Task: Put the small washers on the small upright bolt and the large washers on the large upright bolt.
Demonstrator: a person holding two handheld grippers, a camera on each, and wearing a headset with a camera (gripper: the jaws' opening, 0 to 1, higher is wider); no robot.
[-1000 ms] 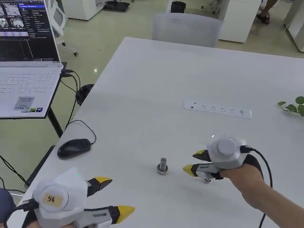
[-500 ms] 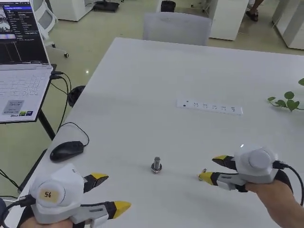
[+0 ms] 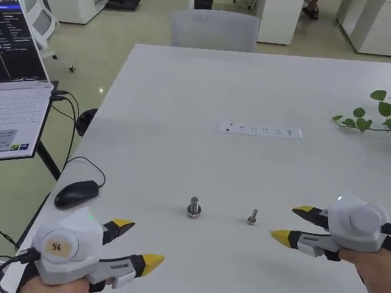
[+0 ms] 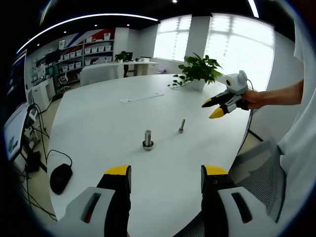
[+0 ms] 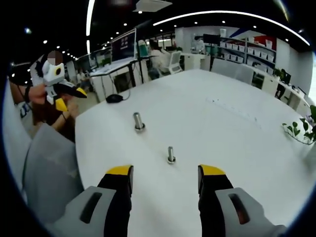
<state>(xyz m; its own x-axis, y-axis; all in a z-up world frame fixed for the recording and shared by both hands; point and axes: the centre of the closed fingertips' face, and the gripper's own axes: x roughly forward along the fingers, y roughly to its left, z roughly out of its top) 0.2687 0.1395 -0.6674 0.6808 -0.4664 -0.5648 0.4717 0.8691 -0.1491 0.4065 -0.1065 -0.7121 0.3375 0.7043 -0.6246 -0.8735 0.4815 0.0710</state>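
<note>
Probably light, stiff and tippy, the small bolt [image 3: 252, 217] beside the large bolt [image 3: 194, 207] wants a shank grip; left gripper [image 3: 144, 242] and right gripper [image 3: 285, 221] fingers gape empty.

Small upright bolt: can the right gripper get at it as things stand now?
Probably yes. The small upright bolt stands free on the table, just ahead of the open right gripper, with nothing between them.
</note>
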